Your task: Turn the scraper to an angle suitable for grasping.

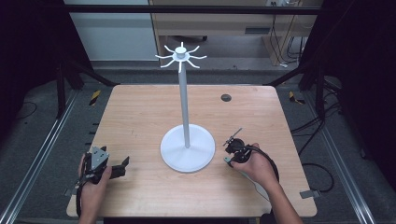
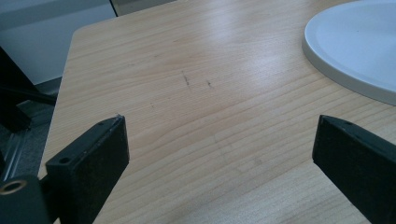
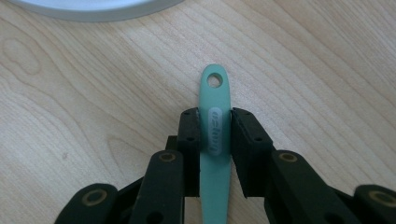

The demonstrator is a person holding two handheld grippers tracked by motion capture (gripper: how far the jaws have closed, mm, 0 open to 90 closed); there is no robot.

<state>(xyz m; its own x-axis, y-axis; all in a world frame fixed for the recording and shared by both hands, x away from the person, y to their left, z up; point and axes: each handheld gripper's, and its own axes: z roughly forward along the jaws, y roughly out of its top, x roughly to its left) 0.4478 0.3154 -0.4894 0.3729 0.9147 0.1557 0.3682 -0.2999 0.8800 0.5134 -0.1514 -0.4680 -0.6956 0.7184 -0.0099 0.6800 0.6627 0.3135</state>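
Clearly right gripper (image 3: 215,135) fingers (image 3: 189,140) clamp slim teal handle (image 3: 214,121), flat, rounded tip with hanging hole, pale oval label; sits near surface (image 1: 140,116) front-right edge, beside white stand base (image 1: 187,149). Left gripper (image 2: 219,154) fingers wide apart, front-left corner.

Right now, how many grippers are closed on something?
1. The right gripper, right of the white stand, clamps a green handle. The left gripper is open.

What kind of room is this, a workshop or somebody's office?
Probably a lab recording station: a bare wooden table inside a dark metal frame, loose cables across the grey floor, and one white hook stand as a prop.
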